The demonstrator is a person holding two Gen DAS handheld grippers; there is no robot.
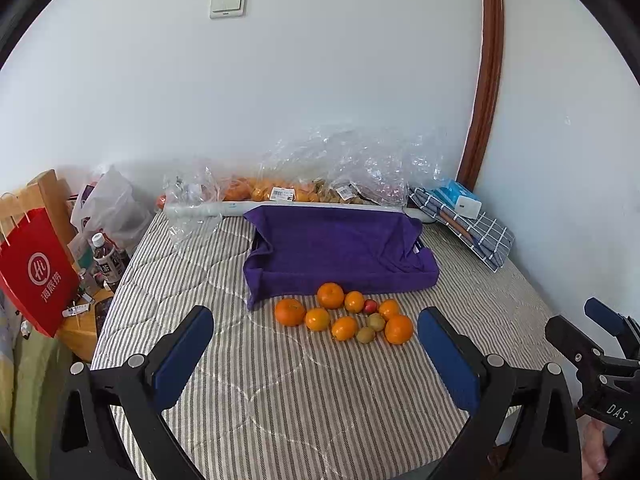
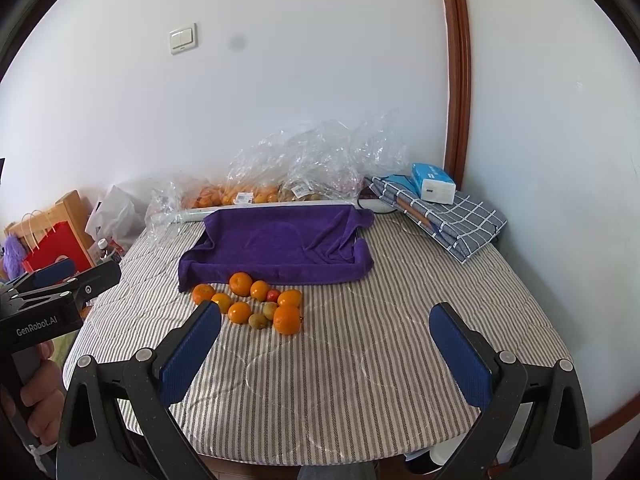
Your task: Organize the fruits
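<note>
fruit lies in a tight cluster [image 1: 344,316] on the striped surface, just in front of the purple towel [image 1: 336,252]: seven round, glossy oranges, two dull brownish-green kiwis [image 1: 371,328] and one small smooth red fruit [image 1: 370,305] tucked among them. the largest orange [image 1: 330,295] sits touching the towel's near edge. the towel is plush and deep purple, draped over a shallow rectangular tray so its edges stand up like walls and its middle sinks.

under the towel a quilted cover [image 1: 280,392] of fine grey and white stripes spreads over the desk. behind the towel, against the white wall, crinkled clear plastic bags [image 1: 344,168] hold more oranges and brownish fruit. right of the towel lies a folded grey checked cloth [image 2: 452,216] with a blue and white tissue pack [image 2: 434,182] on it. left of the towel, off the desk edge, stands a red paper bag [image 1: 36,272].

left gripper [image 1: 316,344] has its flat blue ribbed jaws spread wide, empty, the cluster lying between and beyond them. right gripper [image 2: 326,336] is likewise spread and empty; the fruit lies just past its left jaw.
</note>
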